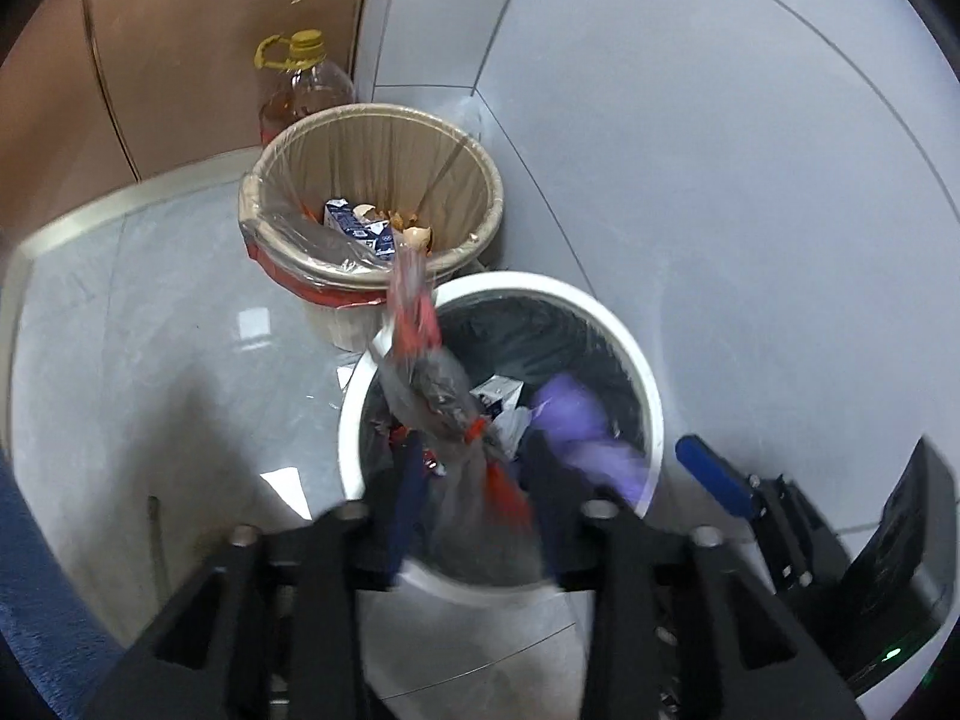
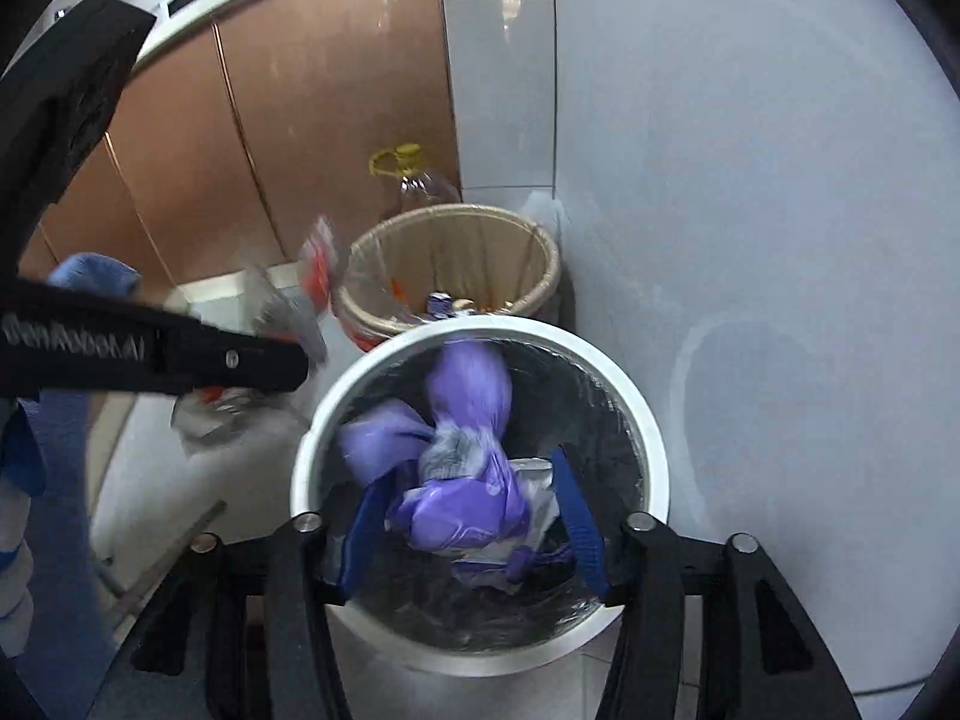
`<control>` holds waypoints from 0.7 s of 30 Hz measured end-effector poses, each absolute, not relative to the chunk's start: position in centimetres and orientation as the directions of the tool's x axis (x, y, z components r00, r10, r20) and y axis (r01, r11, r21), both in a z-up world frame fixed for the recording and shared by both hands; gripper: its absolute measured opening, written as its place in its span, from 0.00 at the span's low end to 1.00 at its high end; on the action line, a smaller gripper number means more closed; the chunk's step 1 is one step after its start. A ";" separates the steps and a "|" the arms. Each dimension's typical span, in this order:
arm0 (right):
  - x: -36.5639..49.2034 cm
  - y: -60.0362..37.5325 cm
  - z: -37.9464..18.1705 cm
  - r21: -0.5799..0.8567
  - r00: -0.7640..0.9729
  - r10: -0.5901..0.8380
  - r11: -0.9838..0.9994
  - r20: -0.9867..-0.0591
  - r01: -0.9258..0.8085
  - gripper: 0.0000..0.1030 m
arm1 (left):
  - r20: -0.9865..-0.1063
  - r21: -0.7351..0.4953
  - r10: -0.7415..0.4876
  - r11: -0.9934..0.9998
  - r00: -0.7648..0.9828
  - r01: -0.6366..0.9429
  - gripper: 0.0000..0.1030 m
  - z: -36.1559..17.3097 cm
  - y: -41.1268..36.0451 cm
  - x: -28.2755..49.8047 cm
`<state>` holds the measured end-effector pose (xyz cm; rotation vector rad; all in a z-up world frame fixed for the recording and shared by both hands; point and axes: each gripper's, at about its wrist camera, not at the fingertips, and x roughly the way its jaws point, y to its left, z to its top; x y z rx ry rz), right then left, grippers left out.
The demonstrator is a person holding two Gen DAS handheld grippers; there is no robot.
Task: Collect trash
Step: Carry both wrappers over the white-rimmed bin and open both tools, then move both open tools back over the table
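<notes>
My left tool (image 1: 474,480) is clamped on a blurred grey-and-red plastic bag (image 1: 444,396), held over the near rim of the white bin (image 1: 654,414). My right tool (image 2: 474,516) stands wide, its blue fingers (image 2: 579,516) either side of a purple bag (image 2: 468,498) hanging over that bin's black-lined mouth; whether they touch it I cannot tell. Just beyond, touching the white bin, stands a tan bin (image 1: 486,168) with a milk carton (image 1: 360,228) and eggshells inside. An oil bottle (image 1: 306,84) stands behind it, in the floor's corner.
</notes>
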<state>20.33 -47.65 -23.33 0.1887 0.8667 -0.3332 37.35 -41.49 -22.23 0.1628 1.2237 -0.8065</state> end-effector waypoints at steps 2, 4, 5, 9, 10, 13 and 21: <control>20.3 -47.6 -23.3 0.025 0.595 -0.215 0.930 -0.775 0.367 0.57 | -0.867 -0.337 -0.489 0.719 0.097 0.608 0.42 -22.2 -41.0 37.7; 19.9 -47.3 -23.0 0.019 0.596 -0.221 0.929 -0.772 0.370 0.58 | -0.853 -0.368 -0.514 0.714 0.088 0.596 0.42 -21.6 -40.6 37.7; 19.8 -47.2 -22.8 0.016 0.596 -0.224 0.929 -0.771 0.370 0.59 | -0.849 -0.375 -0.521 0.713 0.090 0.592 0.42 -21.2 -40.3 37.7; 18.6 -46.5 -21.0 0.026 0.620 -0.227 0.928 -0.751 0.372 0.59 | -0.829 -0.374 -0.541 0.724 0.143 0.579 0.42 -18.4 -38.8 36.2; 18.4 -46.3 -20.4 0.028 0.628 -0.228 0.929 -0.744 0.370 0.59 | -0.822 -0.370 -0.546 0.728 0.161 0.576 0.42 -17.7 -38.4 35.9; 17.1 -44.8 -18.0 0.037 0.666 -0.221 0.936 -0.713 0.350 0.59 | -0.784 -0.367 -0.574 0.734 0.234 0.571 0.42 -14.1 -35.5 33.6; 13.3 -38.7 -10.9 0.062 0.777 -0.148 0.970 -0.612 0.233 0.59 | -0.692 -0.341 -0.598 0.765 0.404 0.547 0.42 -6.4 -25.1 27.1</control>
